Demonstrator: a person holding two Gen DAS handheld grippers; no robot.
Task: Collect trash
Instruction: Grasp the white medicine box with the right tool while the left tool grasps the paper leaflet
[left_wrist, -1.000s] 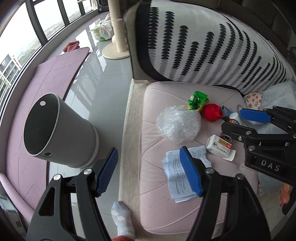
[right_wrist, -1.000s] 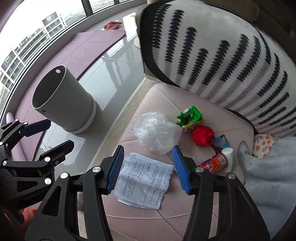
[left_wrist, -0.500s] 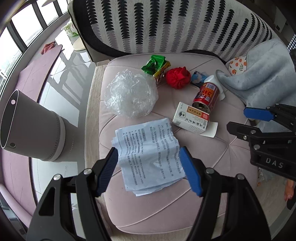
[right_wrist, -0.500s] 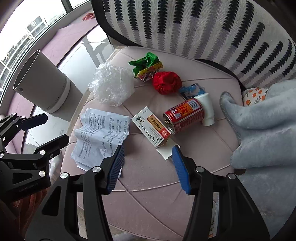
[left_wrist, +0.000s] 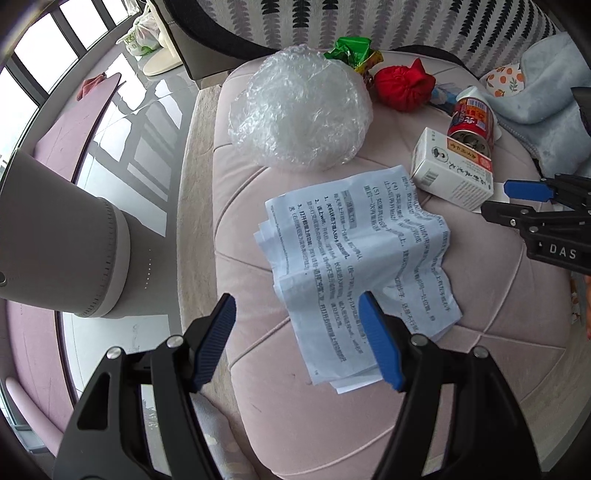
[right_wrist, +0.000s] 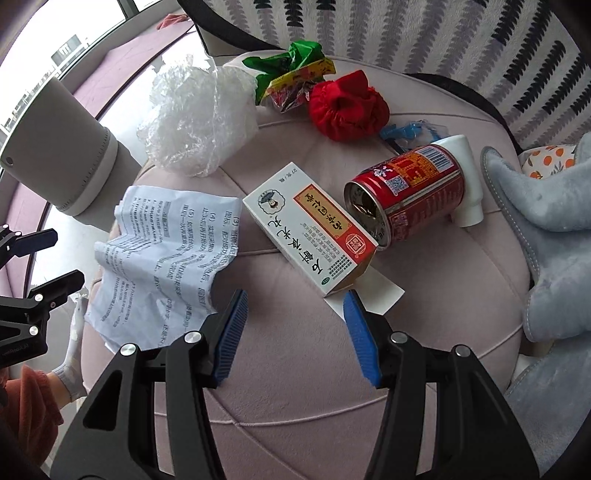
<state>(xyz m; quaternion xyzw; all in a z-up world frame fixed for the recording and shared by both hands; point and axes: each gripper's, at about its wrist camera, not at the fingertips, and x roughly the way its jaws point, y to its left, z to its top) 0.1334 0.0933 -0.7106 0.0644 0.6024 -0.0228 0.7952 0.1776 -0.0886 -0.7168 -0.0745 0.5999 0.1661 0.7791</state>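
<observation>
Left gripper (left_wrist: 295, 325): jaws wide apart, holding nothing; it has dropped closer to the pink ottoman (left_wrist: 498, 314) than half a second ago, and its right pad now overlaps the near edge of the printed paper (left_wrist: 354, 254).
Right gripper (right_wrist: 293, 328): jaws apart, empty; it has also come lower and nearer, hovering just short of the near end of the medicine box (right_wrist: 310, 225) (the box's white flap lies by the right pad).
Printed paper: crumpled, on the near left of the ottoman, unmoved.
Medicine box: flat, mid-ottoman, touching the red can (right_wrist: 406, 192) lying on its side to the right.
Bubble wrap (left_wrist: 299, 110): far left of the ottoman, same spot.
Green wrapper (right_wrist: 291, 74), red cloth ball (right_wrist: 347, 107): far side, unchanged.
Bin (left_wrist: 62, 236): grey, on the floor left of the ottoman, larger in view than before.
</observation>
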